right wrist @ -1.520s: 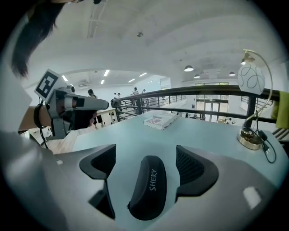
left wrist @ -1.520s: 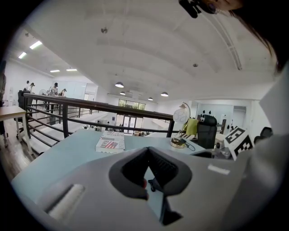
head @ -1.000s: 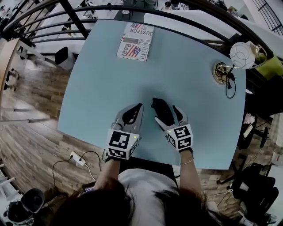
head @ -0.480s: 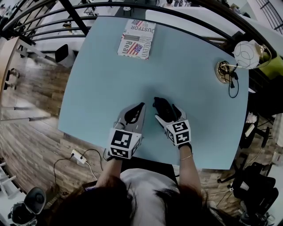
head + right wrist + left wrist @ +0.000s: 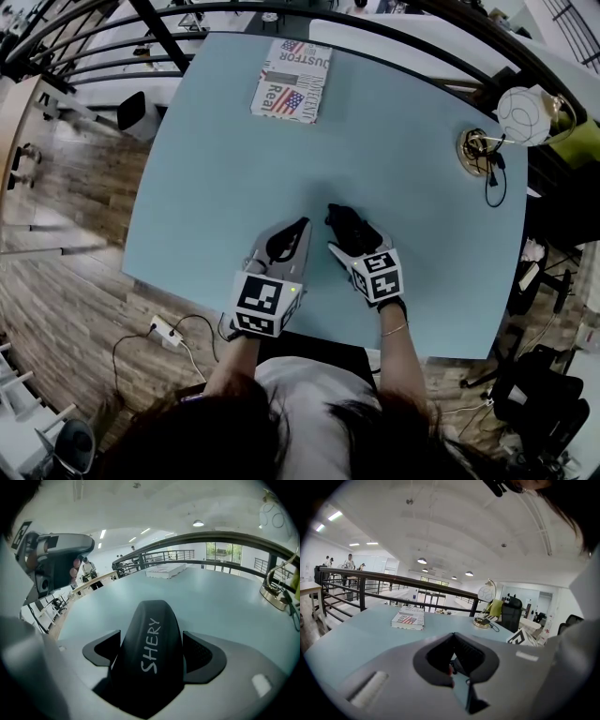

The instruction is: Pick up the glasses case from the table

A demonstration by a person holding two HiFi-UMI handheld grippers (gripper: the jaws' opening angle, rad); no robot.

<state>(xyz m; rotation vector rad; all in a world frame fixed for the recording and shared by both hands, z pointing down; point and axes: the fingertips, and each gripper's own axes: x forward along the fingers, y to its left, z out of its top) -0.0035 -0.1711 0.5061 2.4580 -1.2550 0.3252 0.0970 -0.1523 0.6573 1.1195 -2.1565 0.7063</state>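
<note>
Pale blue table (image 5: 216,169); smooth, rounded black glasses case (image 5: 147,630) points lengthwise away, clamped in the right gripper (image 5: 151,654); left gripper (image 5: 453,644) closed on nothing.

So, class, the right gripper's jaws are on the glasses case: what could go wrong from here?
1. The case is rounded, and the right gripper holds it by its near end, with the far end sticking out ahead. It may slip or tip when lifted.
2. The left gripper sits close beside it, so a sideways swing could knock the two together.
</note>
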